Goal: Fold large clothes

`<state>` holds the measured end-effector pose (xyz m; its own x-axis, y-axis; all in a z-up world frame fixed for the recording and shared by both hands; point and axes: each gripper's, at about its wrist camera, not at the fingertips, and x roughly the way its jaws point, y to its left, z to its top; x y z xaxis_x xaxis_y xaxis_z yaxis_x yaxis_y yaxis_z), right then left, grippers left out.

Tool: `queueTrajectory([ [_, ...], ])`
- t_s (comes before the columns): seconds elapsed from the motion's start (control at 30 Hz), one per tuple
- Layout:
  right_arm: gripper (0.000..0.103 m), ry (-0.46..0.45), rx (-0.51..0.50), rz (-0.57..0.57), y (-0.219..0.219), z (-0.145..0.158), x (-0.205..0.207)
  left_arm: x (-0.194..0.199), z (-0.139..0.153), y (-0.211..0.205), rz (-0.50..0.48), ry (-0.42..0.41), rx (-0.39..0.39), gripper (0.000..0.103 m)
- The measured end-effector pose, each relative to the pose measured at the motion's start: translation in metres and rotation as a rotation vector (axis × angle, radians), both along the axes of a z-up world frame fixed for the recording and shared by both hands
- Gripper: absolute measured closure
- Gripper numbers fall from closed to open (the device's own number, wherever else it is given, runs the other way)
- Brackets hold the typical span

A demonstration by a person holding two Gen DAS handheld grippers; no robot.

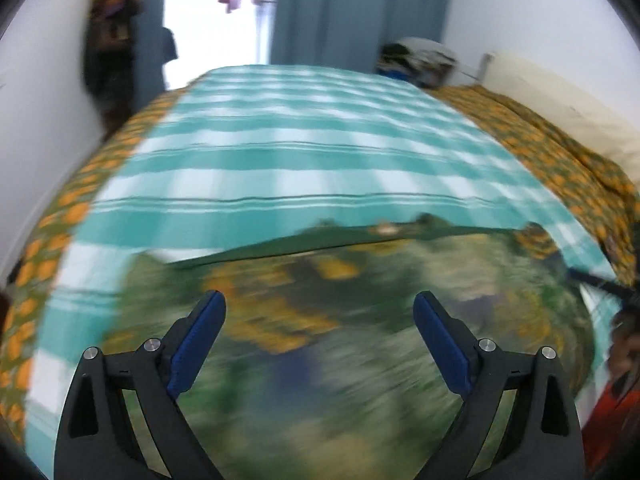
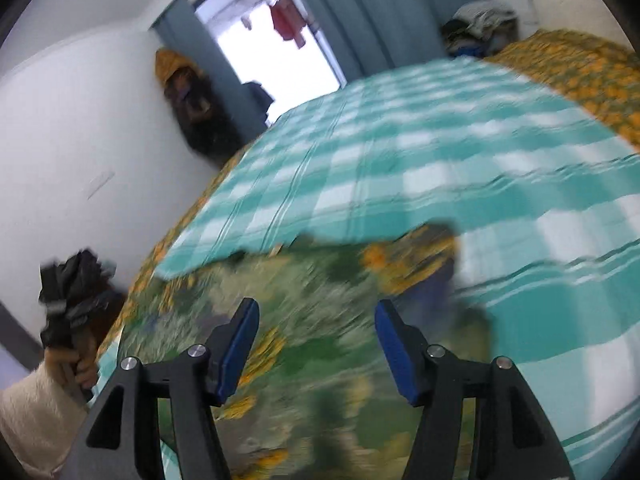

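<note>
Both grippers hang over a bed with their jaws spread wide and nothing between the blue pads. The left gripper (image 1: 319,306) looks down on a green floral garment (image 1: 320,340), printed with yellow-orange flowers, which lies on the near part of a teal-and-white checked bedsheet (image 1: 304,152). The garment is heavily blurred, so its folds and exact outline cannot be made out; its far edge shows as a dark green line across the sheet. The right gripper (image 2: 317,312), tilted, sees the same green floral garment (image 2: 320,360) below its open fingers, lying at the near corner of the checked bedsheet (image 2: 440,152). An orange-patterned bedcover (image 1: 560,152) shows along both sides of the sheet. In the right wrist view a hand (image 2: 74,360) in a cream sleeve grips the left tool at the left edge. Beyond the bed hang grey-blue curtains (image 1: 352,12) beside a bright doorway (image 2: 280,52), with a pile of clothes (image 1: 418,58) at the far corner
</note>
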<state>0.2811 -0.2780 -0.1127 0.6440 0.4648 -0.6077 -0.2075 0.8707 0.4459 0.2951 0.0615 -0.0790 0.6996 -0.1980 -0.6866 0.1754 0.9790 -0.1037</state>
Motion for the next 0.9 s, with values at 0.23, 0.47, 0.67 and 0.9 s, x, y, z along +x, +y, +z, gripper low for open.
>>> queueTrajectory([
  [0.23,0.044,0.098,0.014,-0.068,-0.007,-0.060,-0.002,0.077,-0.067,-0.040,0.098,0.237,0.011,0.008],
  [0.47,0.044,0.042,-0.014,-0.064,-0.002,-0.068,-0.012,0.084,-0.095,-0.043,0.086,0.247,0.035,0.001],
  [0.67,0.044,0.053,-0.031,-0.069,-0.002,-0.061,-0.016,0.064,-0.068,-0.051,0.030,0.261,0.055,0.002],
  [0.9,0.042,0.094,-0.095,-0.079,0.001,-0.035,-0.061,-0.011,-0.053,-0.061,-0.113,0.208,0.156,0.002],
])
